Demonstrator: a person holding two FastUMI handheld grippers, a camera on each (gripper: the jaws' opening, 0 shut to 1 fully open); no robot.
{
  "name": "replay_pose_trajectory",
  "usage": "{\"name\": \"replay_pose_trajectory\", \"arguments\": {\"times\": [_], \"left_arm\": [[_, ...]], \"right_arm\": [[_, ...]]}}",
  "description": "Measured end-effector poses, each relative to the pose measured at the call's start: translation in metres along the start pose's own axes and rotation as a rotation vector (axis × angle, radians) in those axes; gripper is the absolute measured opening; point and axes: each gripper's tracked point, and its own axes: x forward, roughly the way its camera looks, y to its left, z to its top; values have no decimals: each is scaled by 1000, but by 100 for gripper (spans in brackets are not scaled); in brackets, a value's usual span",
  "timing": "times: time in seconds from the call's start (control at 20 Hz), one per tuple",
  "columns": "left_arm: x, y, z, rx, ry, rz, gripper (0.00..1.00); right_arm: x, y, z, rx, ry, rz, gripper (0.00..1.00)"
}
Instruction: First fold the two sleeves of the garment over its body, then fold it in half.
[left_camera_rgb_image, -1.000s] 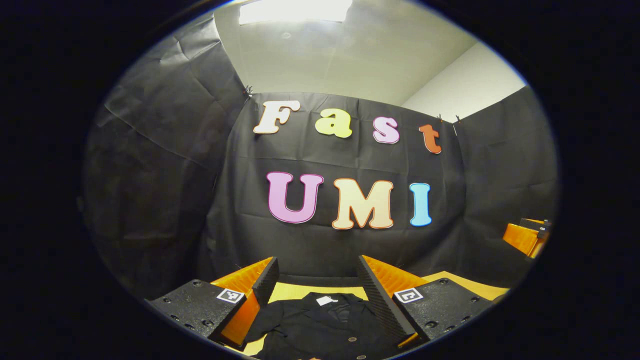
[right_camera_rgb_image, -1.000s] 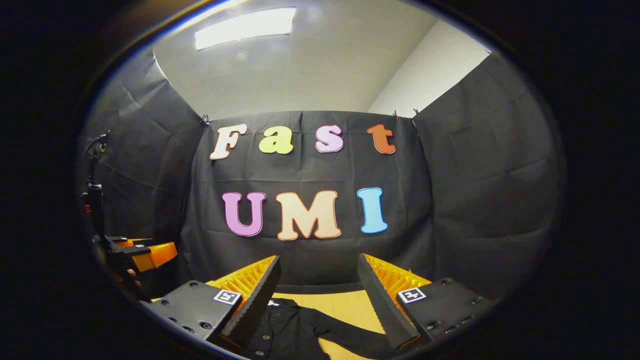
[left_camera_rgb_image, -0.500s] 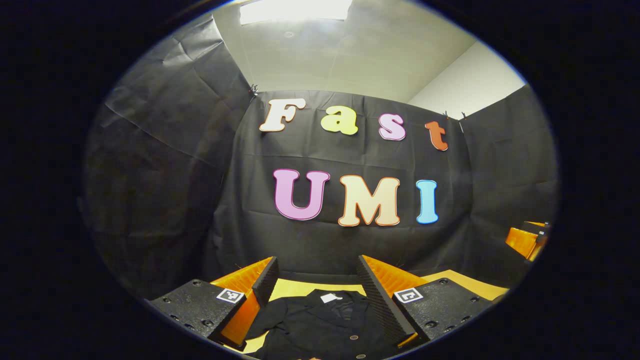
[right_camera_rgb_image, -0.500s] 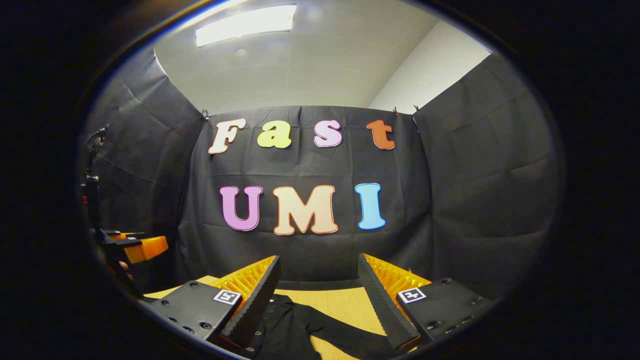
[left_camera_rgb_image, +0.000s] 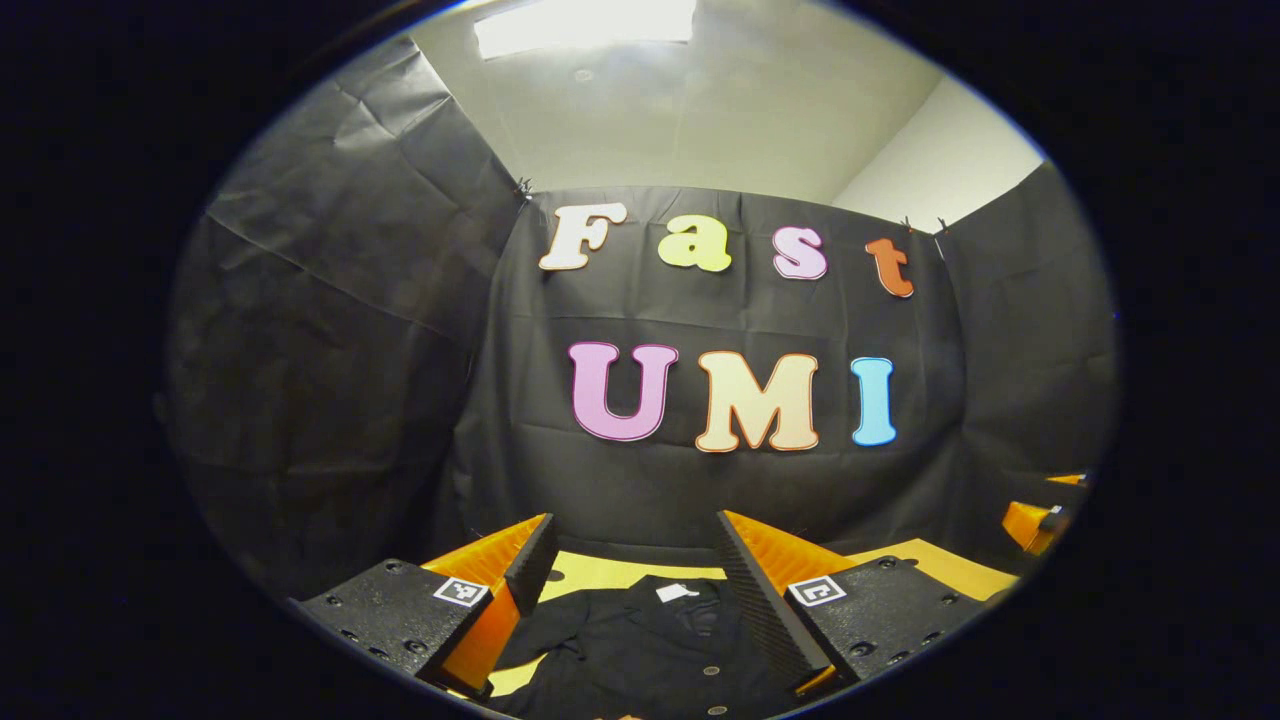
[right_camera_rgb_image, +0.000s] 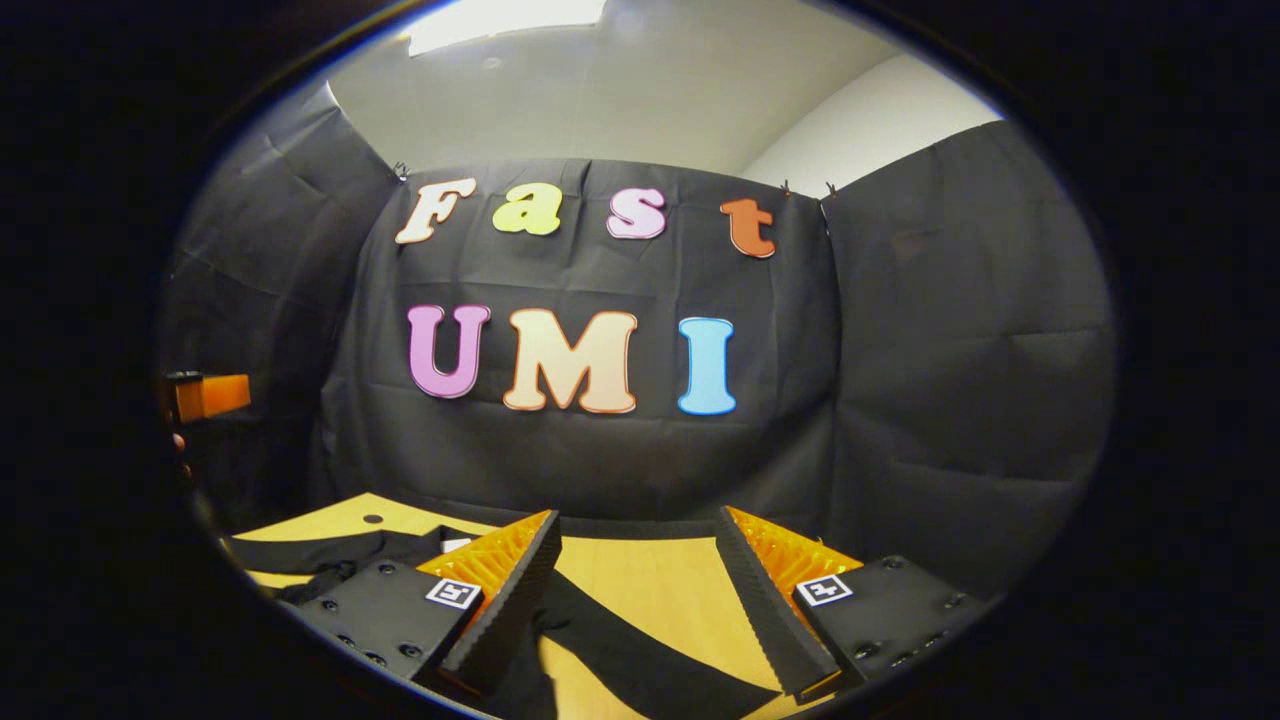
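Tilted lower than a second ago, the right gripper (right_camera_rgb_image: 635, 590) now hangs with jaws spread over one sleeve (right_camera_rgb_image: 640, 665) of the black garment (left_camera_rgb_image: 640, 650) lying flat on the wooden table (right_camera_rgb_image: 650, 570), while the left gripper (left_camera_rgb_image: 635, 585) hovers, likewise parted, above its collar.

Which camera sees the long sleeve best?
The right gripper view: the sleeve lies stretched out flat on the table, running between the open tongs. The left gripper view shows mostly the shirt's buttoned body and collar.
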Motion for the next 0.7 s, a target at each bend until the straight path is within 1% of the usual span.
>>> {"name": "replay_pose_trajectory", "arguments": {"times": [0.05,0.1,0.25,0.4,0.45,0.5,0.7], "left_arm": [[-2,0,-1,6,-1,8,92],[-4,-3,1,10,-3,13,92],[-11,-10,1,30,-6,24,92],[-16,-16,0,43,-1,40,92],[-18,-19,-3,42,4,46,92],[-20,-22,-5,43,7,54,92],[-27,-34,-12,50,23,79,92]], "right_arm": [[3,-7,-10,-1,25,-6,100],[5,-14,-20,-2,54,-11,99],[14,-37,-52,-13,127,-26,100],[22,-59,-87,-29,220,-35,98],[25,-66,-100,-36,250,-34,100],[27,-72,-111,-42,280,-31,99],[29,-94,-164,-61,413,-12,98]]}}
